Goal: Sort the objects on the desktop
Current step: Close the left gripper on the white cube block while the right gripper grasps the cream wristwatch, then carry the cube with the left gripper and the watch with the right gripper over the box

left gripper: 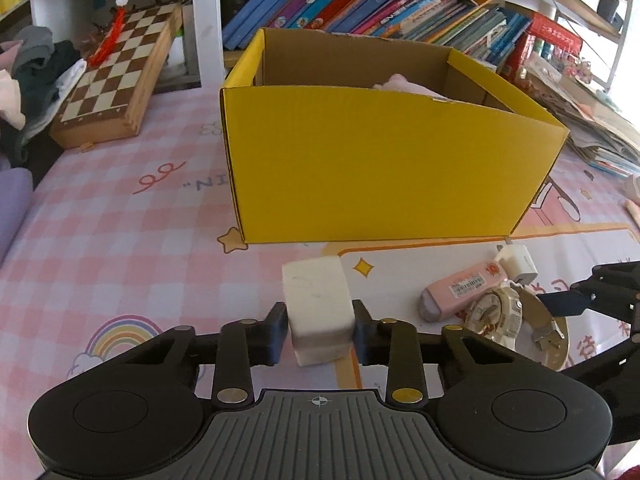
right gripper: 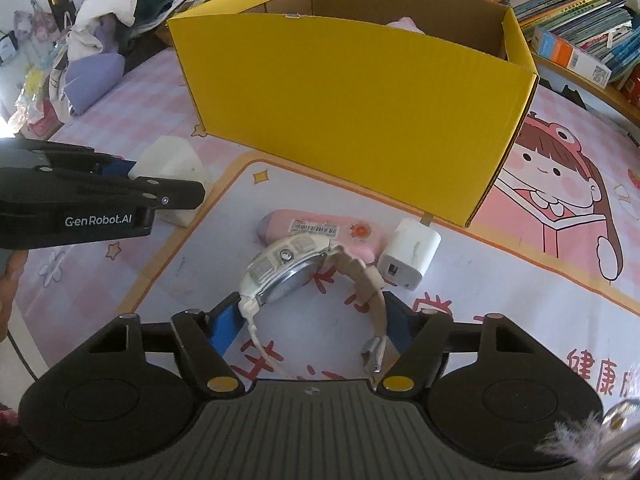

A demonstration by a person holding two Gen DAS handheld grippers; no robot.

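Left gripper (left gripper: 320, 330) was clamped on the white foam block (left gripper: 318, 304), pads pressed into its two side faces near the lower half; the block sat between the fingers, in front of the yellow box (left gripper: 384, 164), and I couldn't tell whether it was resting on the desk mat (left gripper: 120, 240) or just lifted off it. It looked light and soft, so a side pinch should hold with little force, though it would likely compress and could twist if squeezed off-centre. Right gripper (right gripper: 312, 320) straddled the white wristwatch (right gripper: 288, 268): fingers were spread wide, strap ends ran down between them, the left pad sat just beside the strap lug and the right pad near the buckle end (right gripper: 374, 354). I couldn't tell whether the pads actually touched the strap, so I wouldn't call it a grip. The watch probably handles as a dense, rigid case on a floppy strap; the case flanks look like the better hold, since the strap would sag and swing and the crystal face could scratch. The watch lay on edge, touching the pink eraser (right gripper: 320, 232), with the white charger plug (right gripper: 408, 256) just beside it, all near the box's front wall. Something pink already lay inside the box (left gripper: 404, 84); what it was, I couldn't tell.
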